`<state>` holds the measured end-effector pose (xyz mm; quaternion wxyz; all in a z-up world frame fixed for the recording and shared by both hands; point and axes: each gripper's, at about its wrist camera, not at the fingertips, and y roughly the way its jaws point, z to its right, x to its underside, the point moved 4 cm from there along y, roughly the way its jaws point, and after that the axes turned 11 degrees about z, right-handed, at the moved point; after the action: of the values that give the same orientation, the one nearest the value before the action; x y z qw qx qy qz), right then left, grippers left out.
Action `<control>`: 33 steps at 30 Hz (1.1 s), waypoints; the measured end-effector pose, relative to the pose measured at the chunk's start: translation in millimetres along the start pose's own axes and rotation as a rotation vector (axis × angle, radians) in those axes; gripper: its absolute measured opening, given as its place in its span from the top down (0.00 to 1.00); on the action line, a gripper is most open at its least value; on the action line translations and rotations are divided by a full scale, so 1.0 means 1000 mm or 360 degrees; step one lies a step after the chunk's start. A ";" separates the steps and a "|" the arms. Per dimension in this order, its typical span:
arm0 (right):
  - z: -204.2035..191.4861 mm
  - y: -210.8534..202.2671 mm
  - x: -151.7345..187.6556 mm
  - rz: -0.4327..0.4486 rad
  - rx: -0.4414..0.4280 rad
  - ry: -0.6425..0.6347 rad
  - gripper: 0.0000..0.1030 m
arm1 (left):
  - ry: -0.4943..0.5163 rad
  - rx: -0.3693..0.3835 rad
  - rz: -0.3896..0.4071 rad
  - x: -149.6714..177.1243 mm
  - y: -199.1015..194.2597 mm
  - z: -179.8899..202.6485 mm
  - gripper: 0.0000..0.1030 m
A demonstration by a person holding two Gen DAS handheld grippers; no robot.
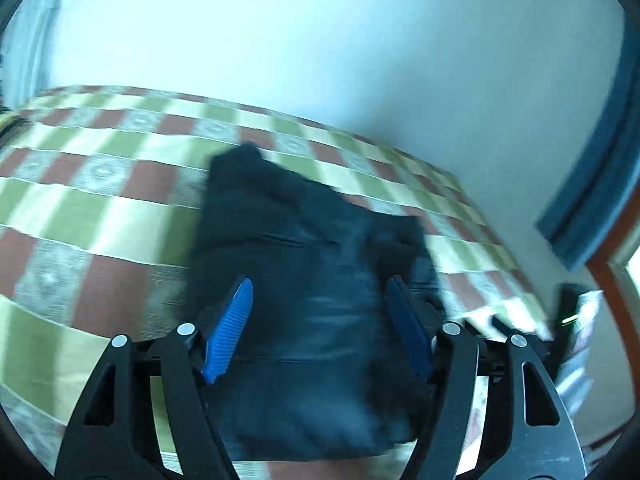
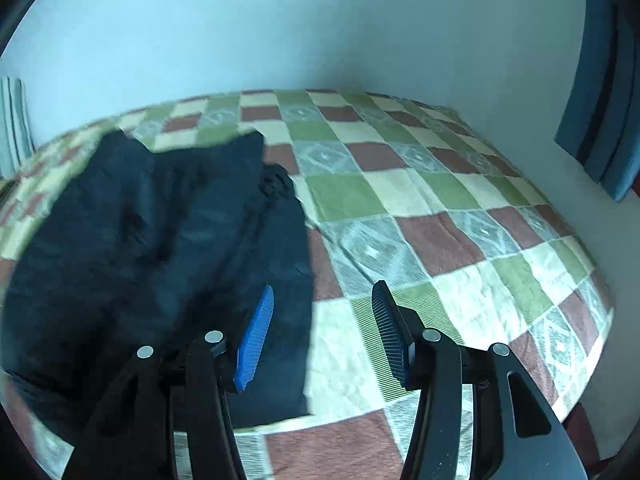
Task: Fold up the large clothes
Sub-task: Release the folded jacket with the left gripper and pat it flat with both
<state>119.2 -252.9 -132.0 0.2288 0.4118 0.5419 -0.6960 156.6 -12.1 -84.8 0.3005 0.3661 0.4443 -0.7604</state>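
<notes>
While its blue ribbed pads [image 1: 230,330] stand well apart, the left gripper [image 1: 320,330] holds nothing; the dark garment [image 1: 304,280] lies below and beyond it, seen in the gap between the fingers but not pinched, and the picture is blurred. Nothing is held by the right gripper [image 2: 324,334] either: its jaws stand partly open above the checked bedspread [image 2: 440,232], just beside the garment's near right edge, with the left pad [image 2: 256,340] over dark cloth and the right pad over a pale square. That garment [image 2: 160,248], black or very dark blue, lies in a rumpled, partly folded heap on the left part of the bedspread, near its front edge. Green, cream, brown and grey squares cover the bedspread, which meets a pale wall [image 2: 300,32]. Right of the bedspread, a blue curtain [image 2: 604,120] hangs against that wall.
</notes>
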 end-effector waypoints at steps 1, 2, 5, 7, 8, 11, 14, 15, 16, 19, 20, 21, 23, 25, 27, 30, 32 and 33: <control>-0.003 -0.001 -0.003 0.0004 -0.0027 0.0009 0.50 | 0.0014 -0.0044 0.0006 0.000 -0.002 -0.012 0.33; -0.010 -0.004 -0.008 0.0009 -0.0065 0.0017 0.47 | 0.0028 -0.0094 0.0009 0.001 -0.004 -0.025 0.33; -0.034 -0.006 -0.017 0.0012 -0.0154 0.0004 0.43 | 0.0014 -0.0144 -0.0007 0.006 -0.005 -0.047 0.33; -0.049 -0.004 -0.020 0.0004 -0.0205 -0.0005 0.42 | -0.0044 -0.0129 -0.0036 0.012 -0.003 -0.059 0.33; -0.056 -0.003 -0.020 -0.0012 -0.0233 -0.0001 0.38 | -0.0066 -0.0123 -0.0049 0.014 -0.002 -0.065 0.33; -0.074 0.006 -0.017 -0.0075 -0.0309 0.0023 0.35 | -0.0087 -0.0093 -0.0099 0.025 0.008 -0.070 0.33; -0.084 0.014 -0.013 -0.0104 -0.0280 -0.0010 0.34 | -0.0097 -0.0070 -0.0126 0.034 0.016 -0.075 0.32; -0.086 0.016 -0.011 -0.0116 -0.0271 -0.0016 0.34 | -0.0114 -0.0057 -0.0126 0.036 0.018 -0.076 0.31; -0.087 0.017 -0.009 -0.0127 -0.0265 -0.0016 0.33 | -0.0135 -0.0042 -0.0128 0.038 0.019 -0.077 0.30; -0.085 0.020 -0.008 -0.0147 -0.0255 -0.0007 0.31 | -0.0178 -0.0002 -0.0142 0.040 0.023 -0.080 0.30; -0.084 0.021 -0.008 -0.0151 -0.0255 0.0001 0.30 | -0.0184 0.0007 -0.0145 0.040 0.023 -0.080 0.30; -0.084 0.022 -0.007 -0.0158 -0.0254 0.0004 0.30 | -0.0184 0.0017 -0.0146 0.040 0.024 -0.080 0.30; -0.085 0.024 -0.006 -0.0168 -0.0246 -0.0010 0.29 | -0.0181 0.0027 -0.0149 0.041 0.026 -0.080 0.30; -0.087 0.025 -0.003 -0.0179 -0.0238 -0.0024 0.28 | -0.0193 0.0037 -0.0153 0.042 0.028 -0.081 0.30; -0.086 0.025 -0.002 -0.0188 -0.0235 -0.0014 0.28 | -0.0202 0.0048 -0.0154 0.043 0.028 -0.081 0.30; -0.083 0.024 -0.004 -0.0188 -0.0231 -0.0012 0.26 | -0.0213 0.0058 -0.0152 0.042 0.029 -0.082 0.29; -0.081 0.024 -0.003 -0.0196 -0.0231 0.0000 0.24 | -0.0222 0.0067 -0.0155 0.042 0.031 -0.082 0.29; -0.080 0.024 -0.003 -0.0202 -0.0234 0.0005 0.24 | -0.0224 0.0071 -0.0157 0.043 0.032 -0.082 0.29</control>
<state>165.3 -185.2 -149.1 0.2130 0.3597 0.6170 -0.6668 181.7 41.9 -161.8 0.2849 0.2961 0.4227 -0.8078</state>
